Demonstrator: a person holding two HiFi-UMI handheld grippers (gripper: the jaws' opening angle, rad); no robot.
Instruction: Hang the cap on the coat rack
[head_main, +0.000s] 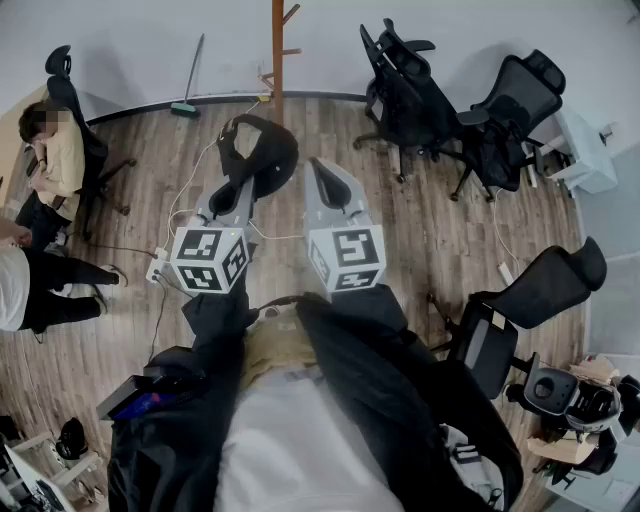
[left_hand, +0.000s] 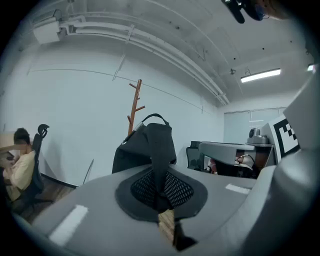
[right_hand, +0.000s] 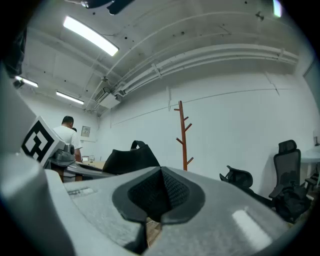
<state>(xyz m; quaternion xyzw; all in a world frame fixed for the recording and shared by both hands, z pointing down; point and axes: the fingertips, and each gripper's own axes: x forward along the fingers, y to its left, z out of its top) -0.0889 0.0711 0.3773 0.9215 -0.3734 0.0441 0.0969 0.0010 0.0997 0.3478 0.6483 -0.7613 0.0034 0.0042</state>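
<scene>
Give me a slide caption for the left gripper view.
Left gripper shut on the black cap, with the wooden coat rack standing ahead of it.

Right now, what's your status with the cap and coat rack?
Left gripper shut on cap. Right gripper shut, empty. Coat rack ahead, cap unhung. Chairs off right.

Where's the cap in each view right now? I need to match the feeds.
Head view: cap upper centre, at the left gripper's tip, just below the coat rack.
Left gripper view: cap at centre, pinched between the jaws, right of the rack.
Right gripper view: cap left of centre, left of the rack.
Shared landmark: the coat rack.
</scene>
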